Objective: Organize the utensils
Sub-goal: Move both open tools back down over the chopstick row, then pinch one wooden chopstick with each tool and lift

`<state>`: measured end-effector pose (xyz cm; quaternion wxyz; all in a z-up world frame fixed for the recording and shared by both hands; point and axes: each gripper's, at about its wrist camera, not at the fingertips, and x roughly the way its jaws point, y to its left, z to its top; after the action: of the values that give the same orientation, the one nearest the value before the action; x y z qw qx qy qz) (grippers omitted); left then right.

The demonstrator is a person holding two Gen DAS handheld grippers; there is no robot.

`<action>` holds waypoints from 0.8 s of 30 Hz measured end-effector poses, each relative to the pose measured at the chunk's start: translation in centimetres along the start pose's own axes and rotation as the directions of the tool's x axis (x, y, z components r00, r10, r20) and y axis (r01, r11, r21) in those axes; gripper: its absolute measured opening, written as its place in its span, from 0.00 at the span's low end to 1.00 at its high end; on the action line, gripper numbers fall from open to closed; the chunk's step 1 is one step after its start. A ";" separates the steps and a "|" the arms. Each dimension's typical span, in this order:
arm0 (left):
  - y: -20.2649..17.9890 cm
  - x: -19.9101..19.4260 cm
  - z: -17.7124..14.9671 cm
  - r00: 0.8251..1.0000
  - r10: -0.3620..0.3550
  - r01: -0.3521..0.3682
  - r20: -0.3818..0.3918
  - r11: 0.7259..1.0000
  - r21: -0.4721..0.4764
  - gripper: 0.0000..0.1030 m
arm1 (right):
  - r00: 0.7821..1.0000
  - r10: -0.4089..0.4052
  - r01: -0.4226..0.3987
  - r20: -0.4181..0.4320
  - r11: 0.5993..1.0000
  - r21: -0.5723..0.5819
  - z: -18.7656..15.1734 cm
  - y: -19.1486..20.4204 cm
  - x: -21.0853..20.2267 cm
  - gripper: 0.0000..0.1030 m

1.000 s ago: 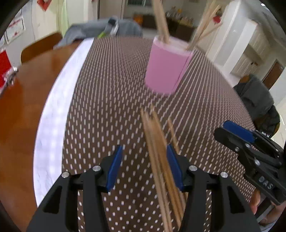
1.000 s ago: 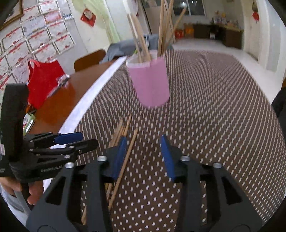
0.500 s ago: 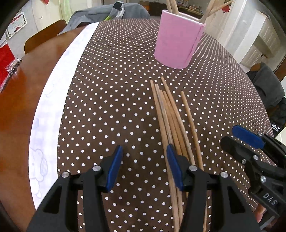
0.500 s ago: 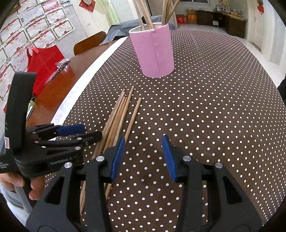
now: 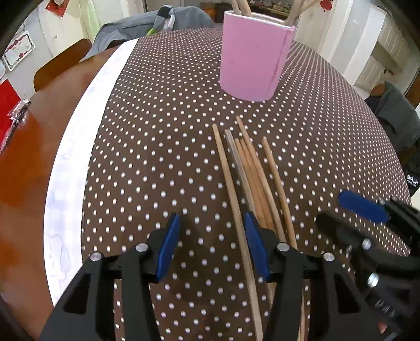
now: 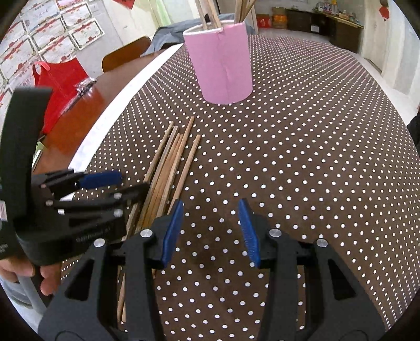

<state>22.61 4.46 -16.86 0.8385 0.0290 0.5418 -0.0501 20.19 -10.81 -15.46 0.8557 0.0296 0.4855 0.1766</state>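
Several wooden chopsticks (image 5: 252, 173) lie side by side on the dotted brown tablecloth (image 5: 162, 147), also in the right wrist view (image 6: 173, 160). A pink cup (image 5: 253, 53) holding more chopsticks stands beyond them, also in the right wrist view (image 6: 220, 57). My left gripper (image 5: 212, 244) is open and empty, low over the near ends of the chopsticks, the leftmost stick between its jaws. My right gripper (image 6: 210, 230) is open and empty, just right of the bundle. Each gripper shows in the other's view: the right gripper (image 5: 359, 212), the left gripper (image 6: 105, 183).
A white strip (image 5: 76, 162) edges the cloth on the left, with bare wooden table (image 5: 23, 168) beyond. A red bag (image 6: 60, 81) lies on the wood at the left. Chairs with grey clothing (image 5: 147, 23) stand behind the table.
Both grippers have dropped lower and closer to the chopsticks on the cloth. The left gripper has shifted so the leftmost stick lies between its jaws. Both stay open.
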 end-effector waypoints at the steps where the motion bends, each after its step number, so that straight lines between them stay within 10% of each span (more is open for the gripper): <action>1: -0.1 0.1 0.2 1.000 0.017 -0.017 0.007 1.000 0.013 0.36 | 1.000 0.008 -0.007 -0.011 1.000 0.004 0.1 0.1 0.2 0.42; 4: 0.4 0.1 0.5 1.000 0.012 -0.012 0.017 1.000 -0.005 0.09 | 0.999 0.011 -0.010 -0.041 1.000 0.009 0.7 0.4 1.0 0.42; 24: 3.2 -2.2 -0.7 0.984 -0.120 0.137 0.135 0.983 -0.126 0.06 | 0.978 -0.190 0.173 -0.087 0.969 -0.176 2.1 5.5 3.9 0.26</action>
<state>21.46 7.81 -15.20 0.8662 -0.0660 0.4905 -0.0695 22.33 -4.12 -16.35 0.8414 -0.0965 0.5132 0.1389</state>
